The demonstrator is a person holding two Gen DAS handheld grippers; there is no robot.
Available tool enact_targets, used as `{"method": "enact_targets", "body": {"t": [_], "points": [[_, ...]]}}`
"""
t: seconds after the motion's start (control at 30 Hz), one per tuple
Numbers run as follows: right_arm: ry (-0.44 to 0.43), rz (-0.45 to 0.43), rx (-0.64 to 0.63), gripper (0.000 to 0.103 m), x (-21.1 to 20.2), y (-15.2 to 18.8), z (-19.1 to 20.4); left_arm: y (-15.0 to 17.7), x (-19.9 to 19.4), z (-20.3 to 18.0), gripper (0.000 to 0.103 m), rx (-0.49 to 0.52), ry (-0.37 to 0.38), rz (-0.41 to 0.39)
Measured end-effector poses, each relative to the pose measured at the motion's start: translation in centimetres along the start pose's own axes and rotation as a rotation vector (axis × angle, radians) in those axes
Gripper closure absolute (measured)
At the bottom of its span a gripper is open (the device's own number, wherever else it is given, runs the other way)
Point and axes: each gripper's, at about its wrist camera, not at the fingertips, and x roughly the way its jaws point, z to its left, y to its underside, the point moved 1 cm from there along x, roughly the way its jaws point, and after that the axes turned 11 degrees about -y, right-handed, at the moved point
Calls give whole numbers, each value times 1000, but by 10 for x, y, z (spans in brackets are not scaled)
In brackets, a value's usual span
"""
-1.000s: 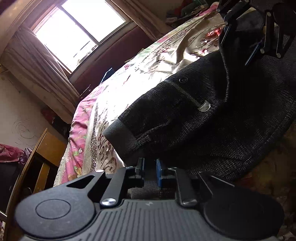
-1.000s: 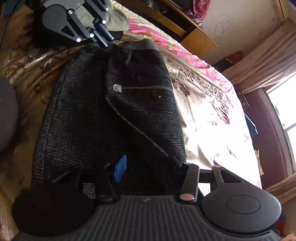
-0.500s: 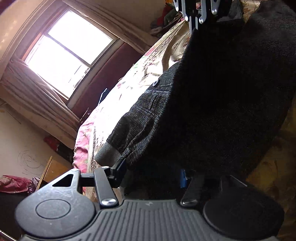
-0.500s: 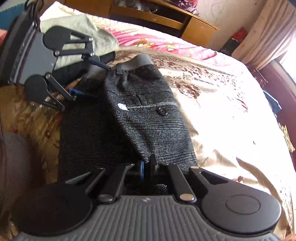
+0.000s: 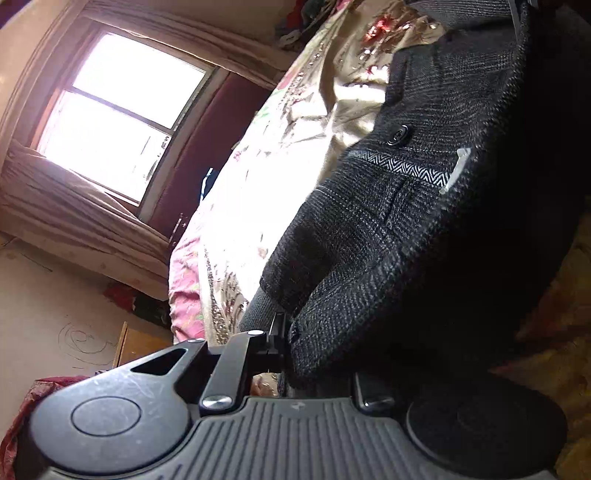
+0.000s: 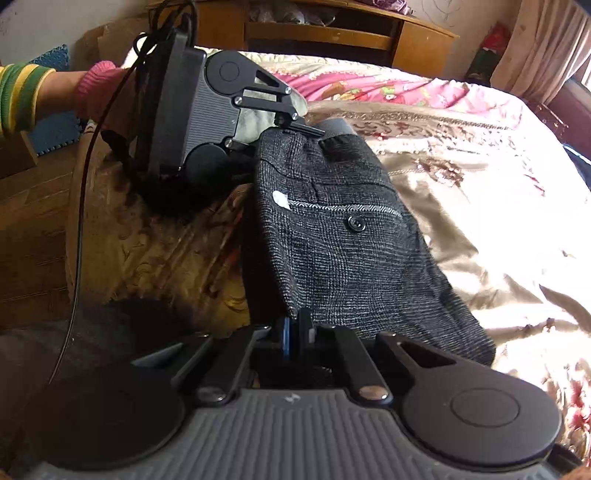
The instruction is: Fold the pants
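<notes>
Dark grey tweed pants [image 6: 343, 236] lie on the bed, folded lengthwise, back pocket with a button facing up. They also fill the right of the left wrist view [image 5: 417, 229]. My right gripper [image 6: 297, 332] is shut on the pants' near edge and holds it a little above the bed. My left gripper [image 6: 291, 127] is at the waistband end; in its own view [image 5: 295, 347] the cloth covers the right finger and I cannot tell how the jaws stand.
The bed has a shiny beige floral cover [image 6: 480, 177] and a pink sheet [image 6: 354, 85] at its far edge. A wooden desk [image 6: 332, 29] stands behind it. A window [image 5: 118, 114] with curtains is beyond the bed.
Both grippers lifted one half of the pants and carried it over the other half. The right gripper closed on the near edge; the left gripper opened and moved to the waistband.
</notes>
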Motion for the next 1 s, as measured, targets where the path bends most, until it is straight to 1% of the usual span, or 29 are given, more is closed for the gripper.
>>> {"method": "enact_targets", "body": {"t": [0.03, 0.07, 0.1, 0.13, 0.17, 0.2, 0.23, 0.3, 0.33, 0.4, 0.43, 0.5, 0.53, 0.57, 0.6, 0.67, 0.73, 0.8, 0.83, 0.87, 0.9, 0.97, 1.0], "points": [[5, 15, 6, 98, 10, 4, 1, 4, -2, -10, 70, 53, -1, -1], [16, 28, 14, 96, 23, 9, 2, 7, -3, -19, 70, 107, -25, -12], [13, 32, 40, 94, 31, 11, 0, 9, -4, -25, 70, 134, -49, -21], [8, 30, 66, 89, 37, 14, -1, 7, -6, -27, 70, 131, -55, -15], [9, 22, 76, 88, 39, 15, -3, 6, -6, -26, 68, 120, -57, -5], [16, 11, 72, 88, 38, 15, -3, 4, -6, -22, 62, 110, -60, 1], [29, 3, 59, 88, 36, 17, -1, 4, -7, -18, 54, 101, -68, 7], [64, -11, 24, 79, 29, 19, 1, 7, -5, -8, 46, 92, -84, 26], [84, -24, 2, 75, 24, 19, 0, 9, -4, -4, 44, 89, -93, 42], [106, -50, -8, 74, 19, 22, 1, 14, -2, 3, 42, 70, -104, 67], [115, -69, 2, 75, 18, 22, 0, 13, 1, 4, 42, 51, -104, 75], [120, -76, 33, 84, 22, 18, -4, 6, 8, 8, 43, 20, -100, 77], [107, -81, 46, 98, 25, 13, -5, 2, 10, 9, 46, 14, -102, 72], [105, -89, 51, 100, 25, 9, -8, -2, 11, 10, 50, 7, -103, 65], [119, -110, 42, 100, 21, 6, -11, -5, 13, 13, 56, 3, -96, 59], [171, -166, 56, 100, 2, -2, -21, -9, 22, 25, 60, -24, -101, 46], [226, -236, 91, 100, -21, -10, -34, -12, 29, 41, 64, -73, -134, 38], [255, -263, 88, 100, -32, -16, -37, -11, 33, 51, 68, -118, -147, 34], [254, -257, 79, 100, -29, -16, -34, -10, 33, 48, 68, -111, -141, 33], [241, -230, 62, 100, -19, -15, -30, -7, 33, 41, 69, -84, -129, 39], [229, -190, 32, 100, -7, -11, -25, -3, 33, 30, 69, -46, -108, 48], [239, -103, -41, 99, 24, 5, -15, 8, 26, 4, 68, 49, -64, 62], [233, -66, -44, 98, 38, 13, -14, 13, 23, -10, 68, 106, -60, 70]]}}
